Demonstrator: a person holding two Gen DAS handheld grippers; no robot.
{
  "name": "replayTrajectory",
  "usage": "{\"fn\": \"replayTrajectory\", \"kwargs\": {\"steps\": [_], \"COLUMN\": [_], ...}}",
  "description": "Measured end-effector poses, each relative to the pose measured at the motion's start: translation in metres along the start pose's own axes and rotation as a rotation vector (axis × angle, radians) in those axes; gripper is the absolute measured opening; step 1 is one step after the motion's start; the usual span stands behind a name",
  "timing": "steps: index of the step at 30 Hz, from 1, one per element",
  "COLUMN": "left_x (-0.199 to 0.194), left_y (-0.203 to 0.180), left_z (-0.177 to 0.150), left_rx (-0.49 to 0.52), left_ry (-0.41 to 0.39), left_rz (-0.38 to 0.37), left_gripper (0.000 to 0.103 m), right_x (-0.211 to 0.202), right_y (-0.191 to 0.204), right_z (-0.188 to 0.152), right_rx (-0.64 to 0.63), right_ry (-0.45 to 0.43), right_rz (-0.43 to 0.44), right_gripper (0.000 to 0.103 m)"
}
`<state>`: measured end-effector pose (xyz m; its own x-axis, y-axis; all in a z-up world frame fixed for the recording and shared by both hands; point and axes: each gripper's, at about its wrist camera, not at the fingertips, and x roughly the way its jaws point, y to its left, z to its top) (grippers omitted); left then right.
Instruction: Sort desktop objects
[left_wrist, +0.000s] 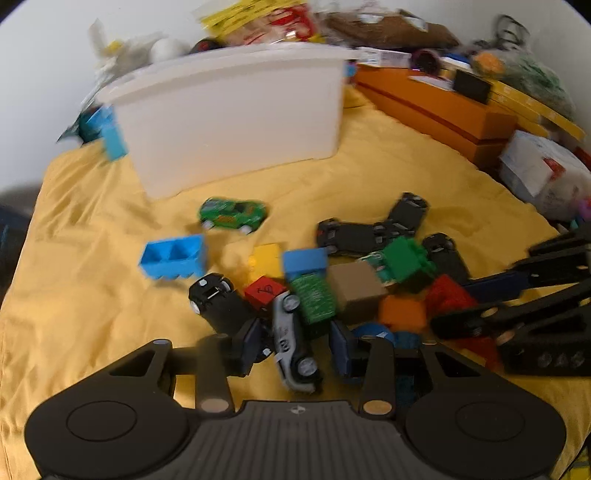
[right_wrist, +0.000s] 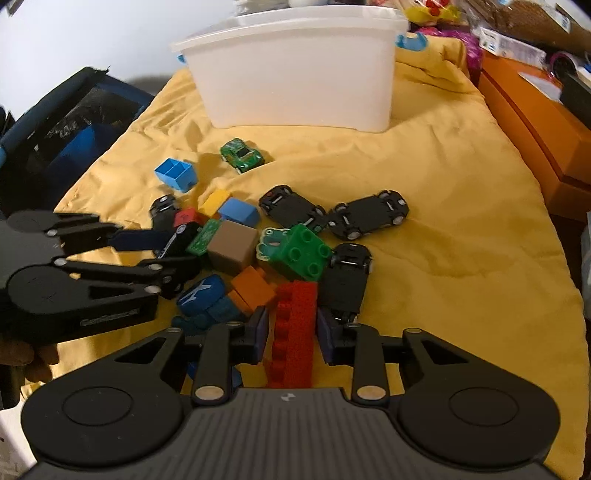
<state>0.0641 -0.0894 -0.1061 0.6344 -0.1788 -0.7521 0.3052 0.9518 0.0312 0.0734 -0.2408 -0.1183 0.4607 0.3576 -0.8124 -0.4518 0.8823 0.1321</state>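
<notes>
On yellow cloth (right_wrist: 461, 229), "GenRobot.ai" on left claw (right_wrist: 162, 254)

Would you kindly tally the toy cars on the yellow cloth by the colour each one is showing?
Green toy car: 1
Silver toy car: 1
Black toy cars, undersides showing: 4
Total: 6

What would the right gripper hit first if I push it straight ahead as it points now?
The long red brick: it already lies between the open fingers of the right gripper. Beyond it, probably the green studded brick, though depth is hard to judge.
</notes>
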Motion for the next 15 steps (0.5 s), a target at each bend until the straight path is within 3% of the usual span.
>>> {"fn": "replayTrajectory", "kwargs": {"steps": [4,8,12,15], "left_x": [-0.003,-0.002,0.004,0.003], "left_y": [-0.003,0.004,0.003,0.008], "left_z": [-0.005,-0.014,-0.011,-0.010], "left_rx": [0.026,-0.020,-0.043,-0.057], "left_ry": [0.011,0.028,0.035,0.029], "left_rz": [-0.027,-0.008,-0.012,-0.024], "left_gripper": [0.032,0.040,0.040,0.028], "right_x": [-0.001,-0.004,-0.001,0.005], "right_y": [0.002,-0.006,-0.005,-0.005], "right_z": [0.001,-0.005,-0.007,-0.008], "right_rx": [-0.013,-0.014,-0.029,-0.034], "right_ry": [-0.008,-0.005,0.000,0.022], "right_rz": [0.002,-0.005,-0.001,-0.004], "right_gripper": [0.026,0.027,0.025,0.026]}}
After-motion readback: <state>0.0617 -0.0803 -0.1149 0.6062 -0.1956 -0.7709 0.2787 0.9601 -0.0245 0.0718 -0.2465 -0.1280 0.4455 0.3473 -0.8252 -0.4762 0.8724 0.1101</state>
